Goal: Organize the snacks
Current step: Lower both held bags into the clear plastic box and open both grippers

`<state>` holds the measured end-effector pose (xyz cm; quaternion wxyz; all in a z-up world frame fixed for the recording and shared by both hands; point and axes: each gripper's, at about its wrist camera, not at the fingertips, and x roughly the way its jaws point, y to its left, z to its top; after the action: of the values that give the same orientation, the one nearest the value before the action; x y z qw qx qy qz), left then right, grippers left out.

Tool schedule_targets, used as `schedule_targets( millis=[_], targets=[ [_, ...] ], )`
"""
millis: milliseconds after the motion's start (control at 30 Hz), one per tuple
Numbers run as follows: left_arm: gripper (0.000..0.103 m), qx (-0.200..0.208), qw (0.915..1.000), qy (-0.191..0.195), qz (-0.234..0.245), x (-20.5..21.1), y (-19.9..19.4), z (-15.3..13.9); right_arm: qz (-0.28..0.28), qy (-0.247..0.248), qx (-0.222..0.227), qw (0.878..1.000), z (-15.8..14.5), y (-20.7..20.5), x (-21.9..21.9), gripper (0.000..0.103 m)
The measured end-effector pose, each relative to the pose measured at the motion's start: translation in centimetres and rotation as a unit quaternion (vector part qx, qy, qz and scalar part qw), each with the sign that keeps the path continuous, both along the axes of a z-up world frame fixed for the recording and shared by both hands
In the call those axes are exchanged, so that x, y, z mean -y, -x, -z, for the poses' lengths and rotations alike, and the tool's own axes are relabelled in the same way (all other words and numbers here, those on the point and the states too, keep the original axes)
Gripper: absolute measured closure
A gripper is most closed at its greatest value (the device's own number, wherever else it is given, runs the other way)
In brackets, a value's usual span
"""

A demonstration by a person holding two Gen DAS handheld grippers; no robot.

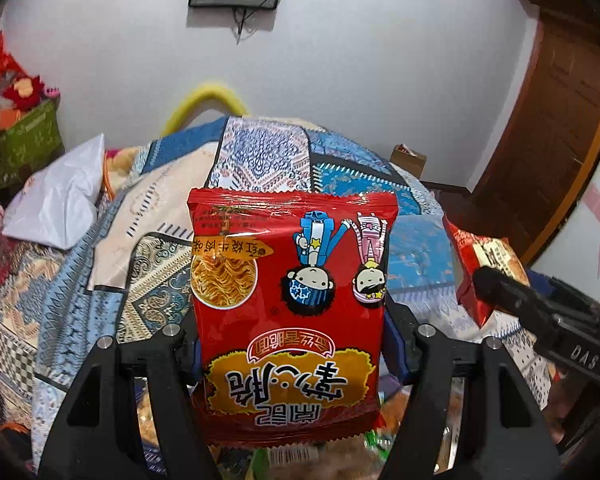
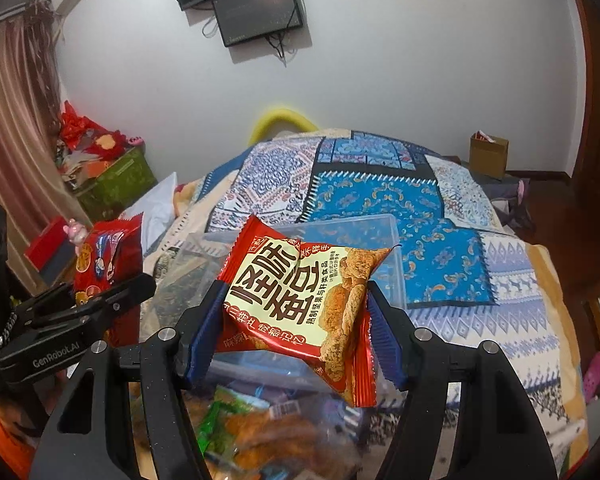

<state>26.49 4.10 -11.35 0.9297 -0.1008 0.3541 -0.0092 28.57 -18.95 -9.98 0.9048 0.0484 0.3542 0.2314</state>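
Left tool (image 1: 296,344) clamped on a glossy red noodle packet (image 1: 290,300), held upright between the blue ribbed pads, print upside down. Right tool (image 2: 294,336) clamped on a crinkled red-and-cream nut snack packet (image 2: 300,308), tilted, one corner pointing down. Below both: blurred loose foil packets (image 2: 244,428). Just beyond the right tool: clear rigid plastic bin (image 2: 339,228) on the bed's patterned patchwork quilt (image 2: 439,240).
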Motion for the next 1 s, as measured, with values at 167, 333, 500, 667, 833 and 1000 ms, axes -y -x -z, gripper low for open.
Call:
schedule_targets(
  millis=[167, 333, 500, 667, 833, 1000],
  targets=[
    [0.037, -0.019, 0.9997, -0.016, -0.008, 0.2, -2.5, 1.7, -0.006, 0.015, -0.017, 1.0, 1.5, -1.5, -1.2, 0.04],
    [0.037, -0.047, 0.9988, -0.011, -0.008, 0.2, -4.7, 3.6, -0.013, 0.028, -0.03, 0.999, 2.7, -2.7, -2.1, 0.04],
    [0.037, -0.078, 0.9966, -0.026, -0.002, 0.6, -6.3, 5.1, -0.021, 0.045, -0.05, 0.998, 4.1, -3.7, -2.8, 0.04],
    [0.037, -0.097, 0.9935, -0.055, 0.02, 1.8, -7.1, 5.7, -0.017, 0.07, -0.058, 0.996, 5.1, -3.9, -3.1, 0.039],
    [0.037, -0.114, 0.9919, -0.051, 0.026, 1.8, -7.4, 6.5, -0.021, 0.086, -0.056, 0.994, 5.1, -4.0, -3.4, 0.039],
    [0.036, -0.123, 0.9906, -0.056, 0.026, 2.0, -7.3, 6.5, -0.021, 0.09, -0.066, 0.994, 5.3, -4.3, -3.3, 0.037]
  ],
)
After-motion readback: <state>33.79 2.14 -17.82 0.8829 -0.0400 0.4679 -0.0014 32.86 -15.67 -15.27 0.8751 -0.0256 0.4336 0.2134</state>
